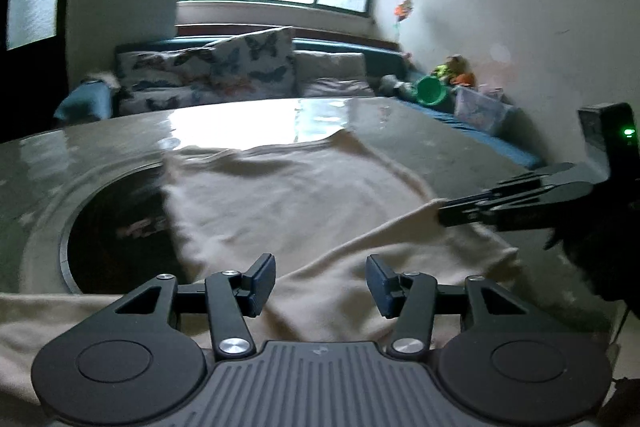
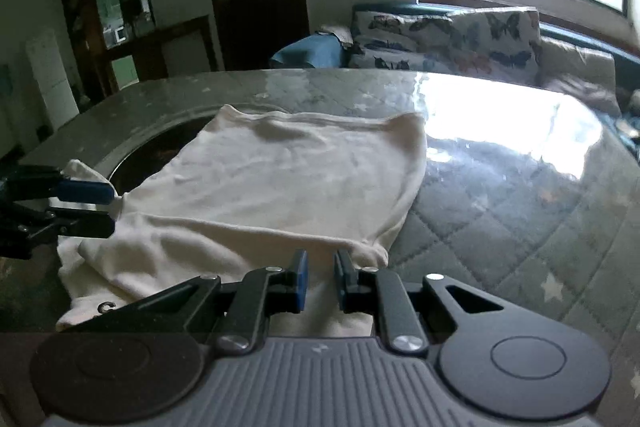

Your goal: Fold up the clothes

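Cream garment (image 2: 288,179) over table's (image 2: 500,187) dark recess (image 1: 116,231)

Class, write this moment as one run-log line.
task: fold clothes | left gripper: jaws open over cream garment | right gripper: jaws shut on its edge

The left gripper (image 1: 321,285) hangs low over the cream garment (image 1: 280,195) with its fingers (image 1: 262,283) apart around a fold, while the right gripper (image 2: 320,281), fingers nearly together, pinches that garment's near edge.
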`<move>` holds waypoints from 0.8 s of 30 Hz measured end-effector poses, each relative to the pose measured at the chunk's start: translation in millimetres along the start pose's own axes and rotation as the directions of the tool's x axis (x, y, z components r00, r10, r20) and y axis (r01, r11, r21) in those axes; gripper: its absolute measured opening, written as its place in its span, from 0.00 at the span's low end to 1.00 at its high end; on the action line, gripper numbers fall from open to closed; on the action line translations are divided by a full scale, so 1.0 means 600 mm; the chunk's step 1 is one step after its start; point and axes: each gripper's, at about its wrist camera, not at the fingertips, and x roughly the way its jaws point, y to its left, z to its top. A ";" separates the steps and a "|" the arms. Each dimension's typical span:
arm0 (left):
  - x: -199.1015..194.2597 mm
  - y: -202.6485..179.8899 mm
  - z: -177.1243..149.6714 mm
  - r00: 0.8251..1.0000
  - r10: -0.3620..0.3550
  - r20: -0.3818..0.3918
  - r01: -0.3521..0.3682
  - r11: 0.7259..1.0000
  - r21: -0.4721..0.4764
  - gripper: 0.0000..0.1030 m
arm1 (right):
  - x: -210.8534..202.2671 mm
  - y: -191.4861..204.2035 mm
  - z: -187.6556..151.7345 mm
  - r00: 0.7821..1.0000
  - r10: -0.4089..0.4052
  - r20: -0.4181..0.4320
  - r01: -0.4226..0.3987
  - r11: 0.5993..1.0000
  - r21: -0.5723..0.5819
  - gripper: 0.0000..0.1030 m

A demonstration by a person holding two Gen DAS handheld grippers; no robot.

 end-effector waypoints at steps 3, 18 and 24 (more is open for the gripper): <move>0.023 -0.017 0.002 0.999 -0.049 -0.021 0.050 0.999 0.023 0.34 | 0.014 -0.004 -0.001 1.000 -0.019 -0.010 0.019 1.000 -0.002 0.12; 0.022 0.020 -0.013 0.999 0.012 -0.049 -0.015 0.998 -0.058 0.24 | -0.002 0.015 -0.002 1.000 -0.001 0.015 0.002 0.999 -0.041 0.15; 0.018 0.000 -0.033 0.998 0.029 -0.061 -0.028 0.999 0.018 0.25 | -0.010 0.048 -0.026 0.999 0.040 -0.021 -0.042 0.993 -0.110 0.20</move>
